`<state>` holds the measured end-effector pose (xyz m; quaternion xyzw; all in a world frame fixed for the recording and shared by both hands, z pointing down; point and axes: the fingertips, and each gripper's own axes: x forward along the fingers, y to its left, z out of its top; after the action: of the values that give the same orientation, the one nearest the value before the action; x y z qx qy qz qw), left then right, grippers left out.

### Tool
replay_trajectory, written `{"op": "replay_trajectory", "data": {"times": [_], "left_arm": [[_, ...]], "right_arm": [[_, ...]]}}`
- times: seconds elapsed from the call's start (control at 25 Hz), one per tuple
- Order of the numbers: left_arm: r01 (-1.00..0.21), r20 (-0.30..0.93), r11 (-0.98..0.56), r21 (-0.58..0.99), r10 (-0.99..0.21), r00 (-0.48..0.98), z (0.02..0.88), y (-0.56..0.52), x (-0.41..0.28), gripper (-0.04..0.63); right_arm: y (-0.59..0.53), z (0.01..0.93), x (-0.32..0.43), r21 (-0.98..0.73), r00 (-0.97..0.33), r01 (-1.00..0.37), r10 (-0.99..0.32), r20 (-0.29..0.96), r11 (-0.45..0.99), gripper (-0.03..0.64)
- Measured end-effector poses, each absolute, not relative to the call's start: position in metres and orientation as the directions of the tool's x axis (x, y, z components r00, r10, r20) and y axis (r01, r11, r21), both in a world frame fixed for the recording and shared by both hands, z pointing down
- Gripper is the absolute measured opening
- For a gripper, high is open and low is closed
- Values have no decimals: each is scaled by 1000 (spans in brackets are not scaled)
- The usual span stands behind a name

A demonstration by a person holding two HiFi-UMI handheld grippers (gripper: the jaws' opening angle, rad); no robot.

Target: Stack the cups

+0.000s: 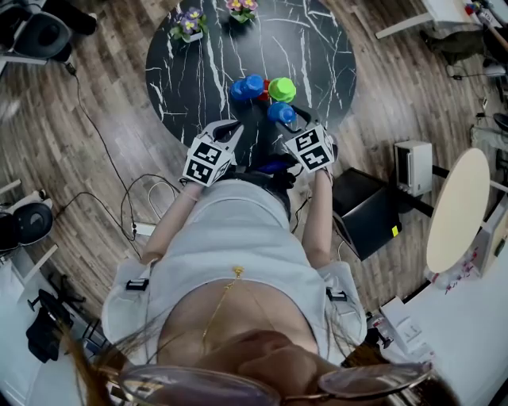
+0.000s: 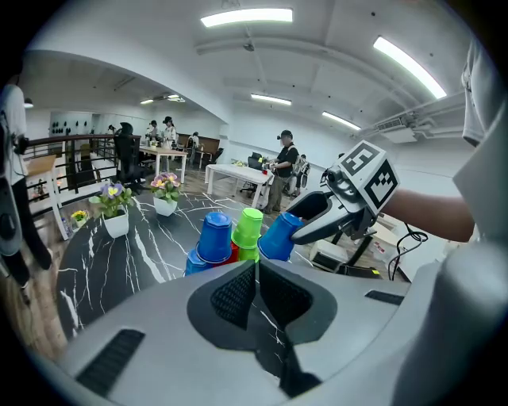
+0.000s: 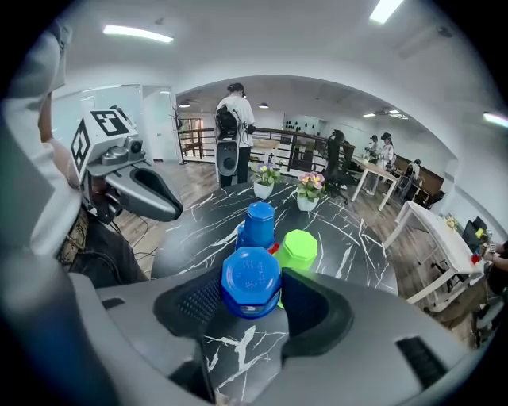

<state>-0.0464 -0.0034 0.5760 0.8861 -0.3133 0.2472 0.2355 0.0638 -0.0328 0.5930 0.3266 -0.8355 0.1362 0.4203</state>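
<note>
On the black marble table [image 1: 198,71] stands a cluster of upturned cups: a blue stack [image 1: 248,86], a red cup [image 1: 264,89] and a green cup [image 1: 282,89]. My right gripper [image 1: 287,120] is shut on another blue cup [image 1: 281,112], held upside down just above the near side of the cluster. In the right gripper view this held cup [image 3: 251,281] fills the jaws of the right gripper [image 3: 252,292], its base towards the camera. My left gripper [image 1: 230,128] hangs beside it at the left, shut and empty. Its pads [image 2: 238,293] meet in the left gripper view, below the cluster's blue stack [image 2: 214,236].
Two small flower pots [image 1: 189,24] [image 1: 241,9] stand at the table's far edge. A black box [image 1: 365,210] and a white unit [image 1: 413,165] sit on the floor to the right. Cables [image 1: 143,198] trail on the floor at left. People stand at desks [image 2: 238,170] in the background.
</note>
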Motion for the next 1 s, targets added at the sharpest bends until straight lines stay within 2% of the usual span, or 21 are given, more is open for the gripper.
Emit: {"op": "replay_trajectory", "data": {"times": [1.0], "left_arm": [[-691, 555, -675, 257, -483, 677, 567, -16, -53, 38]], "right_arm": [[-64, 530, 35, 79, -496, -624, -473, 728, 777, 239]]}}
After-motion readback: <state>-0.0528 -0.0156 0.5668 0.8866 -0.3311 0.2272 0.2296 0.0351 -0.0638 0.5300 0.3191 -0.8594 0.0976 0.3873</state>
